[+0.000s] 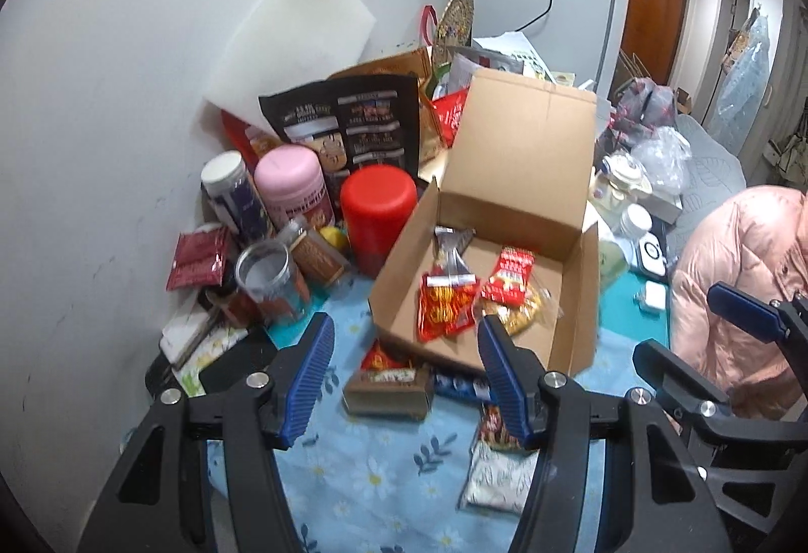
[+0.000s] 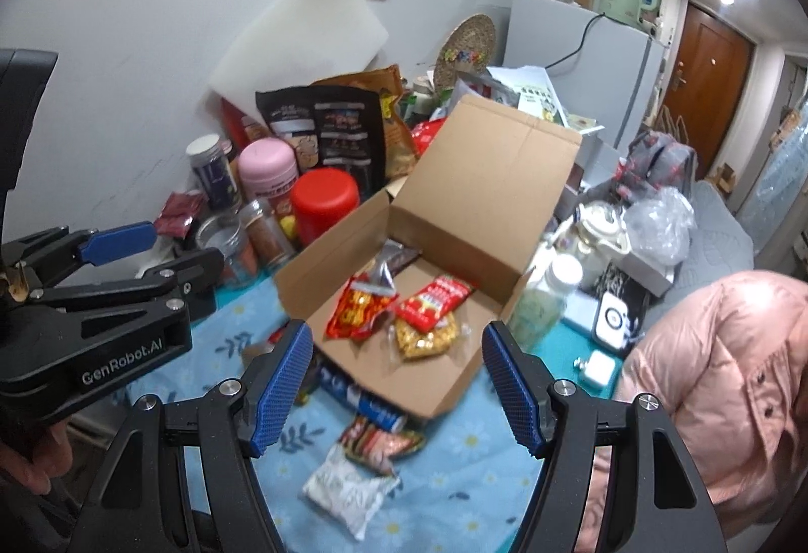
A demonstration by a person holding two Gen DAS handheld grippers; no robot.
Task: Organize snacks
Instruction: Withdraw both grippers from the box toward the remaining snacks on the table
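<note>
An open cardboard box stands on the blue flowered cloth. Inside lie a red-yellow snack bag, a red-topped yellow snack bag and a dark wrapper. In front of the box lie a brown snack box, a blue packet, a red packet and a white packet. My left gripper is open and empty above the brown box. My right gripper is open and empty above the box's front edge.
Jars and cans crowd the left: a red canister, a pink one, a metal tin. Bags lean on the wall behind. A teapot, a bottle and a pink jacket are at the right.
</note>
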